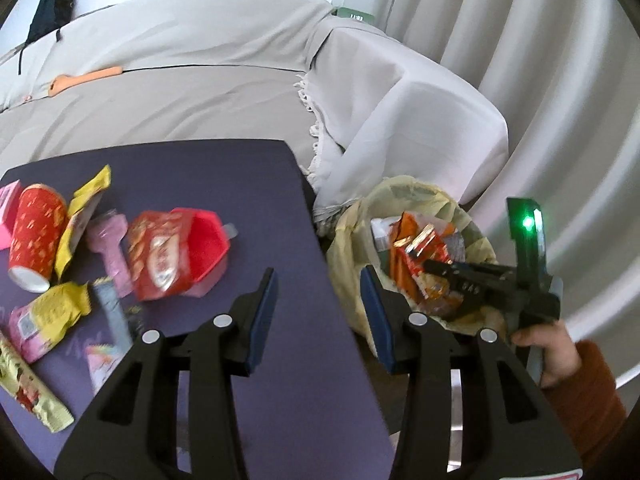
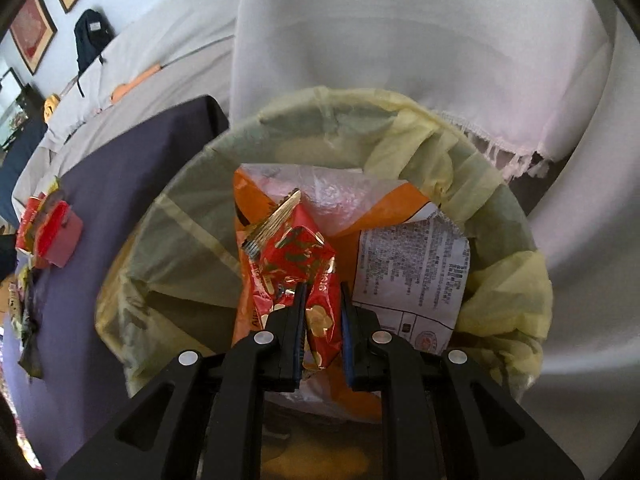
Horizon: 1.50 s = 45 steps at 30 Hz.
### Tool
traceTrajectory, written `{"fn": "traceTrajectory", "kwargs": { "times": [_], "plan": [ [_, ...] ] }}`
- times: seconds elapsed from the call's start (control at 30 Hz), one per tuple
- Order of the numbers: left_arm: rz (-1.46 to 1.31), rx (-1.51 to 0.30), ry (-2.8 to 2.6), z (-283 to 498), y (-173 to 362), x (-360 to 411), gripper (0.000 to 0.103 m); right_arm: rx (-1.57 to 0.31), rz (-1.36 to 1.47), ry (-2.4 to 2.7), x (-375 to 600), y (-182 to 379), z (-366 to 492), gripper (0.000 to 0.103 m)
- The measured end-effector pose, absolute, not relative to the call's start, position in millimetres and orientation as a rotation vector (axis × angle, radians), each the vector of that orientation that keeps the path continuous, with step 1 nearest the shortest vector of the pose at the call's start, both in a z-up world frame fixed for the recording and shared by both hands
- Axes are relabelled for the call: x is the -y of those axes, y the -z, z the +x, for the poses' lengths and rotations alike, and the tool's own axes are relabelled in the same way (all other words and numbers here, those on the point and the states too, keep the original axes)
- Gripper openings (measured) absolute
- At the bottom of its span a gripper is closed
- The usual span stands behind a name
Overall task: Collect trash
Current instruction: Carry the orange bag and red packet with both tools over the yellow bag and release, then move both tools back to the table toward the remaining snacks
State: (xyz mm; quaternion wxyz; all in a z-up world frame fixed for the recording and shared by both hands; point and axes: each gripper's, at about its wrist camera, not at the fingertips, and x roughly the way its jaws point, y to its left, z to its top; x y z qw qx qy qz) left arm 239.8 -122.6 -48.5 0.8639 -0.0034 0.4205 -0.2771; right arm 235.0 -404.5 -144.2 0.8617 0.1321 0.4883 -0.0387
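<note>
My left gripper (image 1: 319, 276) is open with nothing between its blue pads, hanging over the right edge of the purple table (image 1: 240, 184). On the table's left lie a red paper cup (image 1: 36, 236), a red carton (image 1: 168, 256), a yellow wrapper (image 1: 80, 216) and several other packets. Right of the table stands a bin lined with a yellow bag (image 1: 400, 184) (image 2: 320, 96). My right gripper (image 2: 323, 292) (image 1: 440, 268) is shut on a red and gold wrapper (image 2: 296, 256), held inside the bin's mouth above an orange bag (image 2: 400, 196).
A sofa under a grey sheet (image 1: 180, 60) runs behind the table, its white-draped arm (image 1: 420, 120) beside the bin. Pale curtains (image 1: 540, 60) hang at the right. A black backpack (image 1: 54, 0) rests on the sofa back. A hand in an orange sleeve (image 1: 560, 356) holds the right gripper.
</note>
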Motion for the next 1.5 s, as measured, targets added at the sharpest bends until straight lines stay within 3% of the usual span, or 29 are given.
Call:
{"fn": "traceTrajectory", "kwargs": {
  "times": [0.03, 0.1, 0.17, 0.3, 0.7, 0.83, 0.9, 1.1, 1.5],
  "plan": [
    [-0.017, -0.886, 0.583, 238, 50, 117, 0.041, -1.013, 0.273, 0.084, 401, 140, 231, 0.017],
    [-0.039, -0.896, 0.584, 235, 52, 107, 0.042, -0.994, 0.25, 0.083, 395, 131, 224, 0.036],
    [-0.068, -0.897, 0.579, 233, 53, 95, 0.043, -0.961, 0.205, 0.088, 386, 120, 215, 0.044],
    [-0.107, -0.886, 0.554, 229, 52, 67, 0.043, -0.915, 0.16, 0.13, 380, 99, 201, 0.05],
    [-0.143, -0.785, 0.37, 214, 33, -54, 0.044, -0.762, 0.133, 0.041, 309, 38, 184, 0.052],
    [-0.177, -0.79, 0.275, 212, 38, -109, 0.044, -0.758, 0.124, -0.053, 269, 36, 189, 0.054],
    [-0.192, -0.793, 0.238, 210, 41, -129, 0.044, -0.765, 0.116, -0.091, 251, 39, 192, 0.062],
    [-0.254, -0.822, 0.149, 206, 59, -184, 0.045, -0.826, 0.075, -0.208, 197, 59, 200, 0.063],
    [-0.355, -0.972, 0.195, 236, 96, -171, 0.045, -0.952, 0.13, -0.249, 172, 100, 204, 0.063]
  ]
}}
